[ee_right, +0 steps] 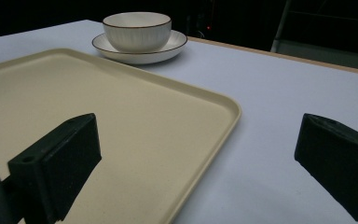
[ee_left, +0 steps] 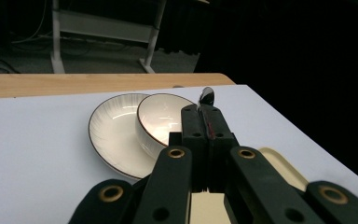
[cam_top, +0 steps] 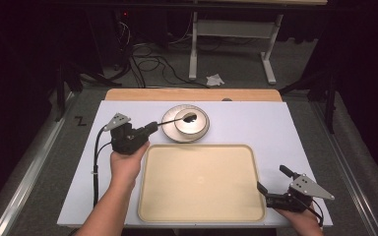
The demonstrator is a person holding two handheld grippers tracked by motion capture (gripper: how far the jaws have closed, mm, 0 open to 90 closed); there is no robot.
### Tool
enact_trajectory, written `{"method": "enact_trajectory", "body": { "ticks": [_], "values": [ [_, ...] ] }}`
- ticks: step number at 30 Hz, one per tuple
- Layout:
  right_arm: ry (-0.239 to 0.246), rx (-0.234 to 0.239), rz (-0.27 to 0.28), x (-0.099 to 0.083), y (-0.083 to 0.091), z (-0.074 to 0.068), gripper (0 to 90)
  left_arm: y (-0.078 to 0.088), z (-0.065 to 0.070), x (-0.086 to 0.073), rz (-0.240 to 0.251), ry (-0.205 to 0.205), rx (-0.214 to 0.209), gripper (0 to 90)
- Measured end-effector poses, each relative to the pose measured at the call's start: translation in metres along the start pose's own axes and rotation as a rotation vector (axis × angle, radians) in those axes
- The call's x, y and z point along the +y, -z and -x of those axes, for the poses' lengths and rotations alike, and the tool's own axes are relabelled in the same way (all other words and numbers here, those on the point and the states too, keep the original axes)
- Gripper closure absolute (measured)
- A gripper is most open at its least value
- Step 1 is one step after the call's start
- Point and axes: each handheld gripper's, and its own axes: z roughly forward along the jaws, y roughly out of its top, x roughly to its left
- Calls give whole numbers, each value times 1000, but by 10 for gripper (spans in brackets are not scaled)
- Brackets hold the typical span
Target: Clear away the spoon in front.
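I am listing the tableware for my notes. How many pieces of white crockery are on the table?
2. A plate lies on the table behind the beige tray. A bowl stands on that plate, toward its right side. Nothing else seems hidden.

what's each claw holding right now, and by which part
The left claw is shut on the spoon, gripping its handle end, the bowl end over the bowl. The right claw is open, holding nothing.
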Motion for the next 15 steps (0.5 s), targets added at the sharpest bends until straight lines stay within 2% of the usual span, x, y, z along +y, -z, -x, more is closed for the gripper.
{"method": "enact_trajectory", "body": {
  "ticks": [6, 11, 15],
  "values": [
    [1, 2, -3, 0, 0, 0, 8, 18, 2, -9, 27, -22, -24, 893],
    [0, 2, -4, -1, -1, -1, 8, 28, 3, -14, 41, -21, -39, 894],
    [-1, 4, -5, -1, -1, -1, 8, 35, 6, -20, 34, -31, -60, 894]
  ]
}}
